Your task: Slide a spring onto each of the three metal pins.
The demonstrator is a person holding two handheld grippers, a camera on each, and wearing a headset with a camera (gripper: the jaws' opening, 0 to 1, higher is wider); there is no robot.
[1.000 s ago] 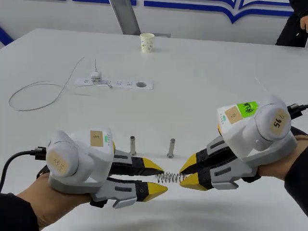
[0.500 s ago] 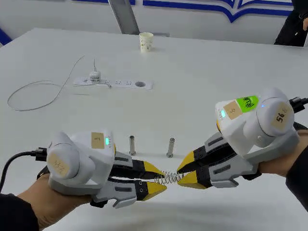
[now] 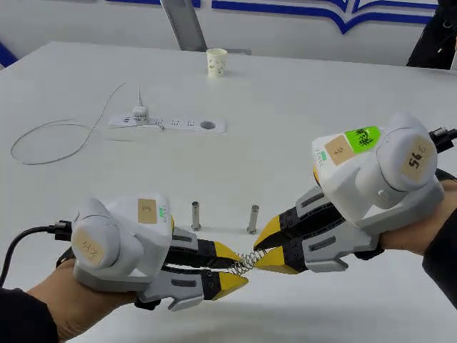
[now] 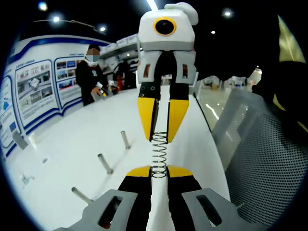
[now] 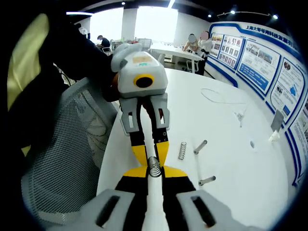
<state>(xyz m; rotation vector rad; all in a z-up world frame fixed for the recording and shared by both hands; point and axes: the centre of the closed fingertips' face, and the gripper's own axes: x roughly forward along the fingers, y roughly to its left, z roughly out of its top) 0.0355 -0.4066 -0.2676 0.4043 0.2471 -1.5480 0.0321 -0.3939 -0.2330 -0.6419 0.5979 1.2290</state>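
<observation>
A small coil spring (image 3: 247, 261) hangs between the two grippers just above the white table (image 3: 285, 114). My left gripper (image 3: 238, 266) is shut on its near end and my right gripper (image 3: 258, 256) is shut on the other end. In the left gripper view the spring (image 4: 159, 154) runs from my own jaws (image 4: 159, 172) up to the right gripper (image 4: 160, 138). Two short metal pins (image 3: 196, 214) (image 3: 253, 219) stand upright just behind the tips. Three pins (image 4: 125, 139) (image 4: 105, 163) (image 4: 82, 196) line up to the left in the left gripper view. A second spring (image 5: 182, 150) lies on the table by a pin (image 5: 200, 147).
A white power strip (image 3: 171, 123) with a looping cable (image 3: 57, 143) lies mid-table on the left. A paper cup (image 3: 217, 62) stands at the far edge. A mesh chair back (image 4: 260, 159) is beside the table. People stand by the display wall.
My right gripper has moved left and down toward the left gripper. The spring now tilts, and its near end sits between the left jaws, which have drawn together on it.
</observation>
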